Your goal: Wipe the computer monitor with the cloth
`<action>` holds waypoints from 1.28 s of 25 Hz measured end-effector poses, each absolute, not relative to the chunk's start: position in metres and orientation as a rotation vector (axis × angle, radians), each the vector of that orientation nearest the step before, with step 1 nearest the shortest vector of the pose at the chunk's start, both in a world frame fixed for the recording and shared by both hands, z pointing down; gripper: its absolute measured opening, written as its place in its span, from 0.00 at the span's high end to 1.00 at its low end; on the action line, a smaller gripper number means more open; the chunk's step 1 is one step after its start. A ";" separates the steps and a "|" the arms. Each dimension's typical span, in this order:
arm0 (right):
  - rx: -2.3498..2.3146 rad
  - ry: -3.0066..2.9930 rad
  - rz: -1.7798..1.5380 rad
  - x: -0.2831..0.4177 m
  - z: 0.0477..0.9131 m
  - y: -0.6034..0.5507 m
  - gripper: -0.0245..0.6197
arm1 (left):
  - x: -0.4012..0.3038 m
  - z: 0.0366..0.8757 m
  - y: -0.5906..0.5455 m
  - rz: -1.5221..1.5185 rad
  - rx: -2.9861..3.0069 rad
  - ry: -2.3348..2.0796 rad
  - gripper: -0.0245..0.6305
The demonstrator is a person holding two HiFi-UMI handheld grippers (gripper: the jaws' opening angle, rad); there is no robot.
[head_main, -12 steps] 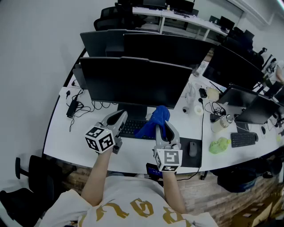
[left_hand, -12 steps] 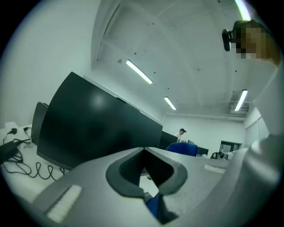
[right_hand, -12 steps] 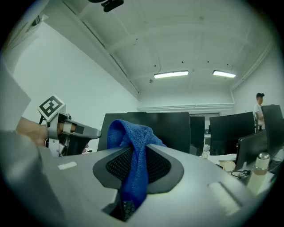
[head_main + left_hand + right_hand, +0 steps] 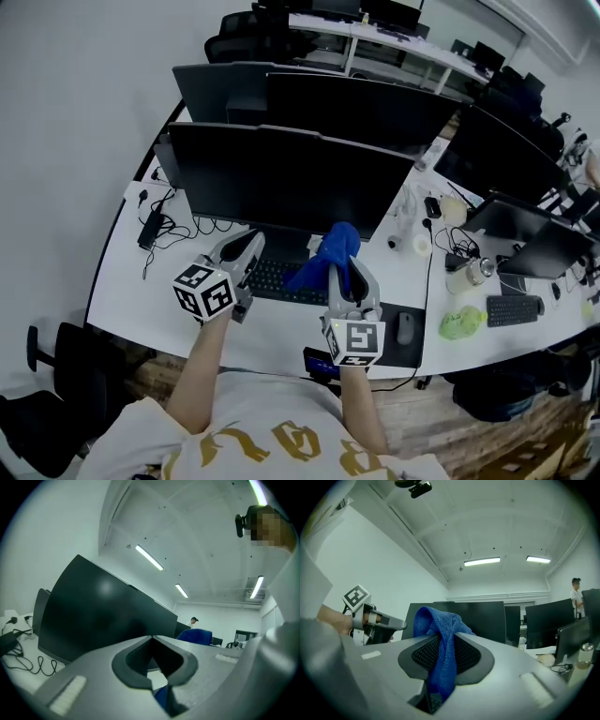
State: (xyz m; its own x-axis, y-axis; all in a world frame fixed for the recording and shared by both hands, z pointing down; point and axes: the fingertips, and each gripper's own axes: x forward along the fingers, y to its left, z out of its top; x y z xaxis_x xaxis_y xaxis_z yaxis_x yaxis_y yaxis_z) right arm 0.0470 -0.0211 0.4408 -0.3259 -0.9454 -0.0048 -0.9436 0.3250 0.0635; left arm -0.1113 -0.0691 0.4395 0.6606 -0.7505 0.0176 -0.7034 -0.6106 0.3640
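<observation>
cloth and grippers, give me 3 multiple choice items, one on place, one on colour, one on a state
1. Where is the cloth? A on the keyboard; B in the right gripper; C over a chair.
2. What colour is the cloth? A green; B white; C blue.
3. How do the jaws of the left gripper stand? A together, on nothing; B wide apart; C shut on a mouse.
Answers: 1 B, the right gripper view shows its jaws pinching it; 2 C, it shows blue in the head view; 3 A, the left gripper view shows the tips meeting with nothing between.
</observation>
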 end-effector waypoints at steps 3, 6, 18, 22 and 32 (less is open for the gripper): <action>1.809 -2.583 -0.121 0.043 0.427 -0.033 0.80 | -0.115 0.435 -0.083 -0.181 2.551 -1.170 0.79; 1.817 -2.621 -0.148 0.040 0.408 -0.047 0.80 | -0.119 0.422 -0.098 -0.178 2.570 -1.189 0.79; 1.849 -2.707 -0.052 0.011 0.343 -0.105 0.80 | -0.141 0.372 -0.149 -0.190 2.647 -1.159 0.79; 1.798 -2.739 -0.098 -0.012 0.325 -0.117 0.80 | -0.148 0.364 -0.162 -0.197 2.639 -1.147 0.79; 1.802 -2.746 -0.216 -0.034 0.287 -0.155 0.80 | -0.147 0.353 -0.187 -0.165 2.663 -1.102 0.79</action>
